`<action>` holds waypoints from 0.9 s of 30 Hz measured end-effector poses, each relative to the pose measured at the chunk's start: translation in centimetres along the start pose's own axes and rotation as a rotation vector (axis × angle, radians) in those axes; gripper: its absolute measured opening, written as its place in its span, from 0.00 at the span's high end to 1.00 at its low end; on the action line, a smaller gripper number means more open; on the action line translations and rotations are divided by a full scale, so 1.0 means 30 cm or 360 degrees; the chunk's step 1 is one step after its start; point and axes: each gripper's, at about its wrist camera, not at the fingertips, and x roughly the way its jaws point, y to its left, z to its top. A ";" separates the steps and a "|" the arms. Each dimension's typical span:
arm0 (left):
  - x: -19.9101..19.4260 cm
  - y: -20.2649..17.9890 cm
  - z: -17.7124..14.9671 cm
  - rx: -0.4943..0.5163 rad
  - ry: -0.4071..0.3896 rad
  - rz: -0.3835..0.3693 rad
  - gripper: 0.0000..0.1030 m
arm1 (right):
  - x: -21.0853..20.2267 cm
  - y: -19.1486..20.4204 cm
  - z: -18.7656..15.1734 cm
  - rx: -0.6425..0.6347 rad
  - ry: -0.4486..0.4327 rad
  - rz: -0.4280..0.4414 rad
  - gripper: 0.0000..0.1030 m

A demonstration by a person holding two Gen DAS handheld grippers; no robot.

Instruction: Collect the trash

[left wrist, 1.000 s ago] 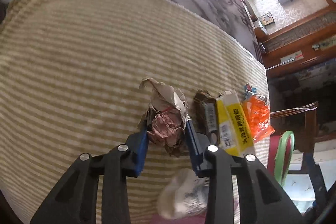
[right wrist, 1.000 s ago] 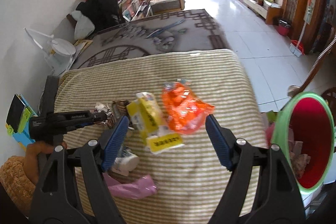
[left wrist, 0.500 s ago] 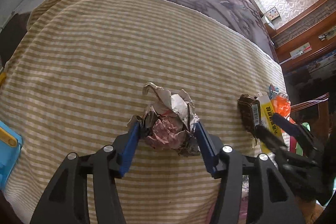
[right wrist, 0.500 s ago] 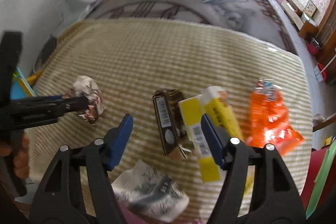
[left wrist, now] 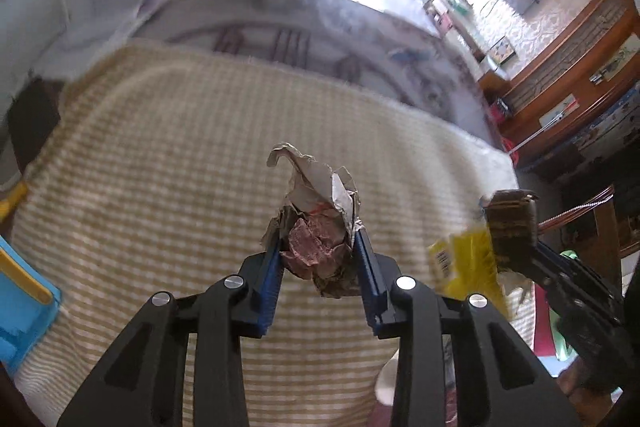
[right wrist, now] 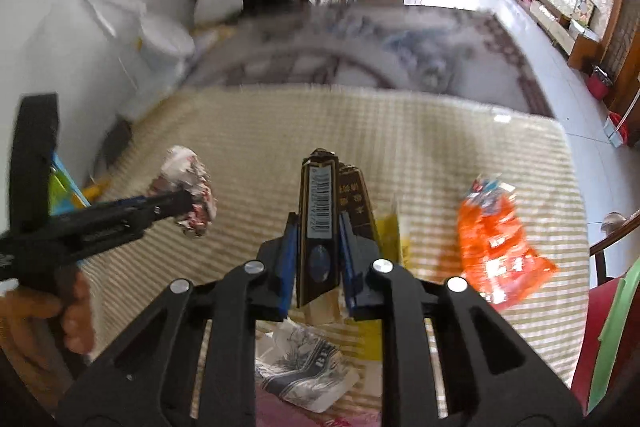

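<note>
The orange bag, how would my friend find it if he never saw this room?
Look at the striped cloth covering the table, then go to its right side, near the red bin. The orange bag lies flat there by itself. It is the only bright orange, shiny thing; the yellow box beside it is duller.

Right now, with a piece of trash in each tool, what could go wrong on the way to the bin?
1. The crumpled wrapper sits at the very tips of the left tool; it may slip out.
2. The right tool pinches only the low end of the dark packet, which may pivot.
3. The tools are close and might collide.
</note>
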 end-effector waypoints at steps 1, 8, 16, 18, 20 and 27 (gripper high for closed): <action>-0.025 -0.021 0.009 0.0024 -0.0034 0.0004 0.69 | -0.028 -0.004 0.004 0.0008 -0.0031 0.0001 0.81; -0.134 -0.153 0.013 0.0164 -0.0170 -0.0015 0.69 | -0.160 -0.022 0.007 0.0026 -0.0173 0.0008 0.81; -0.190 -0.262 -0.037 0.0266 -0.0219 -0.0031 0.69 | -0.259 -0.061 -0.029 0.0034 -0.0251 -0.0002 0.81; -0.204 -0.280 -0.048 0.0272 -0.0234 -0.0033 0.69 | -0.283 -0.075 -0.037 0.0041 -0.0266 -0.0002 0.81; -0.223 -0.302 -0.062 0.0291 -0.0259 -0.0027 0.69 | -0.309 -0.088 -0.045 0.0046 -0.0288 -0.0006 0.81; -0.263 -0.376 -0.096 0.0335 -0.0305 -0.0020 0.69 | -0.388 -0.139 -0.067 0.0066 -0.0348 -0.0012 0.81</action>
